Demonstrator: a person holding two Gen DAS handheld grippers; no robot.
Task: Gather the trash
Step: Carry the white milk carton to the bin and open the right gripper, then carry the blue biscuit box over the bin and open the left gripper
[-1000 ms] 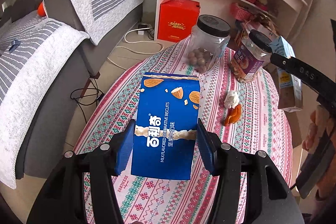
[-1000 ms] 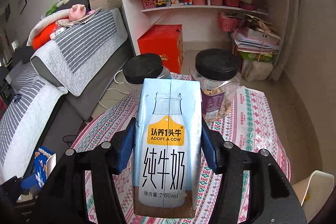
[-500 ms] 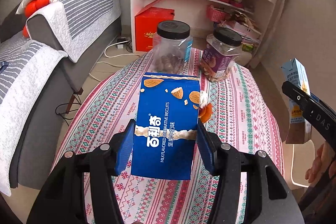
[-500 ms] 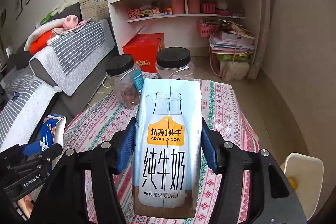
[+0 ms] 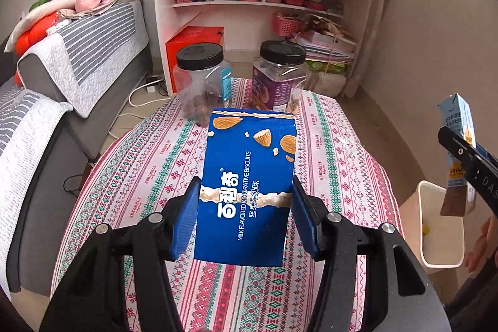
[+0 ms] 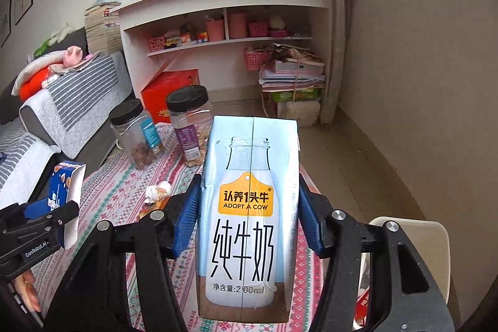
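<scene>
The left gripper (image 5: 246, 217) is closed on a blue biscuit box (image 5: 247, 185), blue pads pressed flat on its two long sides about midway up, holding it above the patterned tablecloth (image 5: 149, 164). The right gripper (image 6: 247, 226) is likewise clamped on a pale milk carton (image 6: 249, 217), gripped at mid-height on its narrow sides, upright, off the table's right edge.

Just beyond the carton, low on the right, is the cream waste bin (image 6: 442, 241), its rim partly behind the gripper body; in the left view the carton hangs near above it. On the cloth left of the carton lies a crumpled white-and-orange scrap (image 6: 157, 195), apart from both grippers. Farther back stand two black-lidded jars (image 5: 202, 80), side by side.

Both cartons are probably empty, so light but easily crushed: thin card will buckle under a hard squeeze, and the milk carton's coated skin looks slick. The mid-side holds seem sound. The scrap looks soft and loose; pinching its bulk from above would suit it best
</scene>
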